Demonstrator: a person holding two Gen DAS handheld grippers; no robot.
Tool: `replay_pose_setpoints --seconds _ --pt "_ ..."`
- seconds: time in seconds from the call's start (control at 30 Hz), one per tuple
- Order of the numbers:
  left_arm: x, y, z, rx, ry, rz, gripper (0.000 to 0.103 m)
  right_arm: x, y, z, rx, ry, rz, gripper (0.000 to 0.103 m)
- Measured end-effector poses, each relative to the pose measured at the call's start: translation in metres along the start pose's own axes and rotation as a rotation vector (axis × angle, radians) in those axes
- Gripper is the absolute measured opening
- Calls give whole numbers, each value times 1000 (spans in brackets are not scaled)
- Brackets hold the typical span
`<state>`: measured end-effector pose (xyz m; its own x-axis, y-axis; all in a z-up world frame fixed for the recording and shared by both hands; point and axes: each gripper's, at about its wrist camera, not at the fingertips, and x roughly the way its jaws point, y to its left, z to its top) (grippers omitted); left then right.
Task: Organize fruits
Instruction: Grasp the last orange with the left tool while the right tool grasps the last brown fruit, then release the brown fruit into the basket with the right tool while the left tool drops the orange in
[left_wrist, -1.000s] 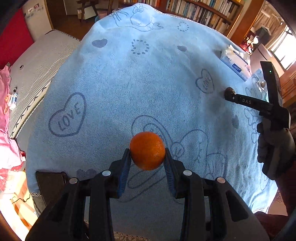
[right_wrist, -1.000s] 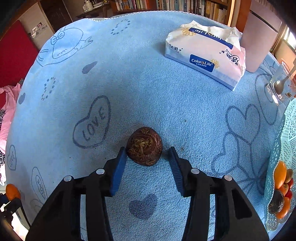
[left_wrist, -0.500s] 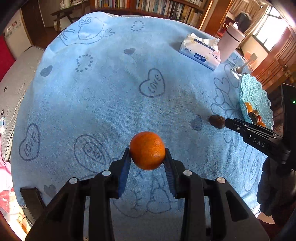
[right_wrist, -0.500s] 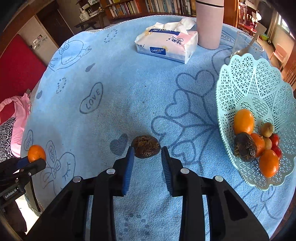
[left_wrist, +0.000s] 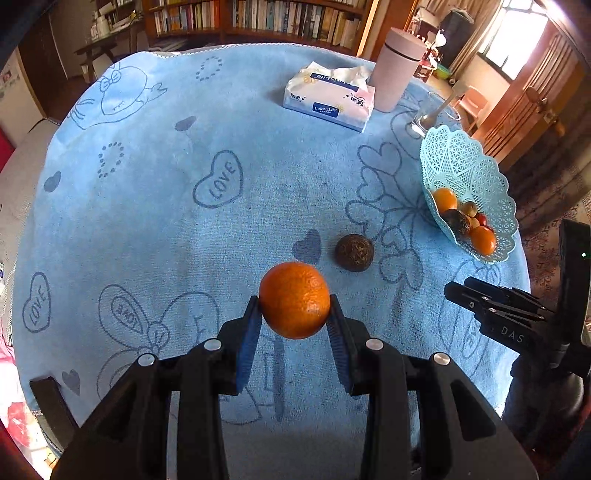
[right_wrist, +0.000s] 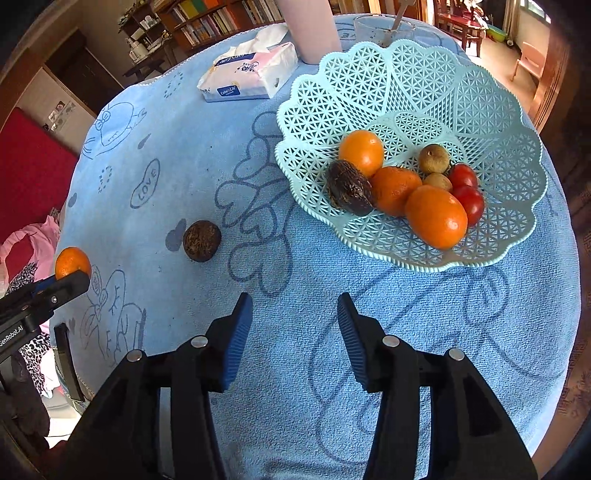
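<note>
My left gripper (left_wrist: 294, 314) is shut on an orange (left_wrist: 294, 300), held above the blue towel; the orange (right_wrist: 72, 263) shows at the far left of the right wrist view too. A dark brown round fruit (left_wrist: 354, 252) lies loose on the towel just right of it, also seen as the brown fruit (right_wrist: 202, 241). My right gripper (right_wrist: 294, 314) hovers over bare towel with its jaws opening and nothing between them. A light blue lattice basket (right_wrist: 461, 92) holds several fruits: oranges, a dark fruit, small red and tan ones. The basket (left_wrist: 476, 173) stands at the right edge.
A tissue pack (left_wrist: 330, 96), a pink cup (left_wrist: 395, 68) and a glass with a spoon (left_wrist: 430, 116) stand at the table's far side. A dark flat object (right_wrist: 68, 358) lies at the near left edge. Bookshelves line the room behind.
My right gripper left the brown fruit on the towel, moved right toward the basket and widened its jaws. The left gripper carried the orange rightward, bringing the brown fruit and basket into view.
</note>
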<state>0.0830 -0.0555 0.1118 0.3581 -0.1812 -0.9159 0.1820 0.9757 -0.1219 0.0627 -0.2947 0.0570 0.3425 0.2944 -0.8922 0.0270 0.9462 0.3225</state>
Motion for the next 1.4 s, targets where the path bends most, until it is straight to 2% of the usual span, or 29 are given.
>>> replay_pose_setpoints --seconds 0.2,0.33,0.43,0.53,0.73,0.8,0.83,1.0,1.23,1.4 --pt "-1 27 -9 -52 10 25 36 15 21 6 -11 20 34 49" --pt "-4 50 -15 -88 9 40 36 28 54 19 -64 8 59 58" --pt "-8 68 -18 -110 4 52 36 41 77 30 -100 1 58 58" --pt "-12 83 -23 -131 2 63 36 58 91 41 -116 5 41 58" --pt "-18 106 -31 -165 2 83 36 89 102 46 -146 35 -50 58" --pt "-19 110 -32 -173 3 86 36 89 106 43 -181 27 -79 54" --pt "-19 111 -32 -175 4 86 36 88 109 42 -199 27 -86 44" --pt "-16 99 -28 -154 1 69 36 75 106 36 -216 29 -65 43" --pt "-10 66 -21 -108 -2 33 36 26 77 41 -149 -47 -48 43" --pt "-9 40 -16 -80 -12 7 36 -7 49 45 -104 -98 -73 43"
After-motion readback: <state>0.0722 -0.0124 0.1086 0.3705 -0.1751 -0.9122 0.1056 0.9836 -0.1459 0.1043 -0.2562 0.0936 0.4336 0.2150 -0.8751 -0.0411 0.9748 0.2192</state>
